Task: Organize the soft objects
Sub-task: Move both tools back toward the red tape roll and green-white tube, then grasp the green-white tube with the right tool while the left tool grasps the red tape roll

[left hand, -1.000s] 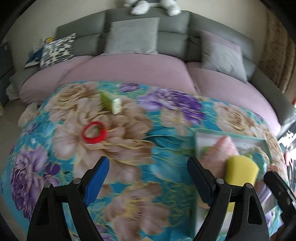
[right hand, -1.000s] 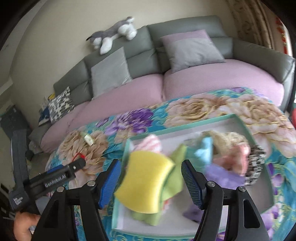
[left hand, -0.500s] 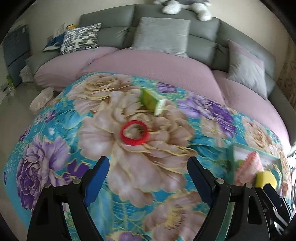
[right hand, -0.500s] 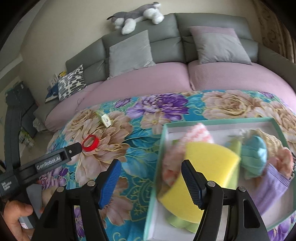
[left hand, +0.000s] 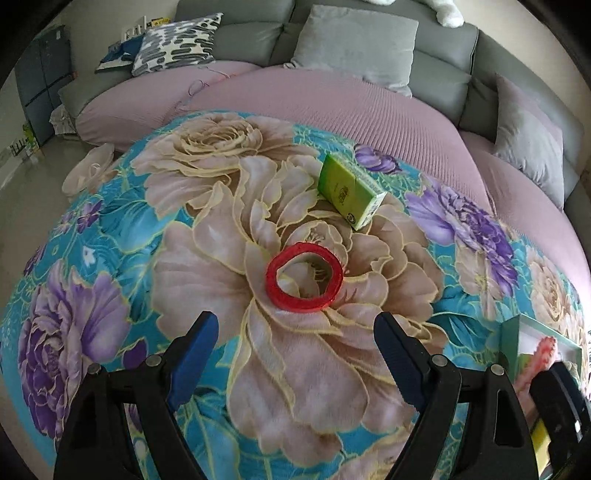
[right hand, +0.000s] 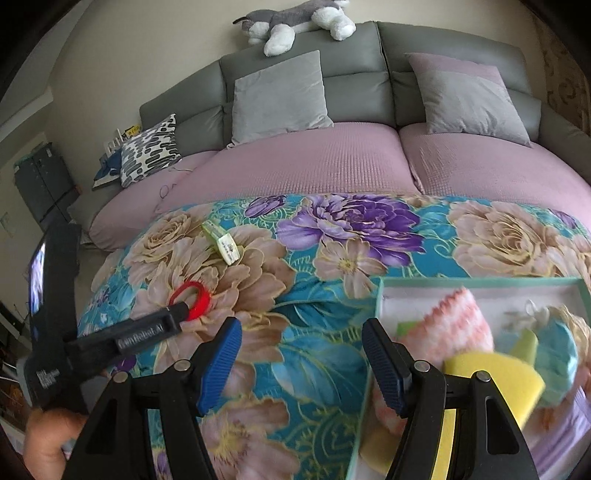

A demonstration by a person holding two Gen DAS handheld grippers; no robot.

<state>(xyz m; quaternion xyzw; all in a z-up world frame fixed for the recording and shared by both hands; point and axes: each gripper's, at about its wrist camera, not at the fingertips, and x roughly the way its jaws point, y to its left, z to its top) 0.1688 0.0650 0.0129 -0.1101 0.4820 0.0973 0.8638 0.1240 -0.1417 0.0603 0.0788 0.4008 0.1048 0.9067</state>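
A red ring point(left hand: 304, 277) lies on the floral blanket point(left hand: 110, 229), just ahead of my open, empty left gripper point(left hand: 295, 362). A green packet point(left hand: 349, 192) lies beyond it. Both show in the right wrist view, the ring point(right hand: 194, 295) partly behind the left gripper's body point(right hand: 122, 339) and the packet point(right hand: 221, 243) farther back. My right gripper point(right hand: 301, 363) is open and empty, beside the left edge of a teal-rimmed tray point(right hand: 380, 291). The tray holds a yellow sponge point(right hand: 495, 380), a pink-and-white cloth point(right hand: 454, 325) and several other soft items.
The blanket covers a surface in front of a grey sofa with pink seat covers point(right hand: 332, 162), grey cushions point(right hand: 280, 96), a patterned cushion point(left hand: 177, 40) and a plush dog point(right hand: 291, 18) on top. The tray corner point(left hand: 517, 332) shows at the left view's right edge.
The right gripper let go of the yellow sponge in the tray and drew back to the left. The left gripper moved left and closer to the red ring.
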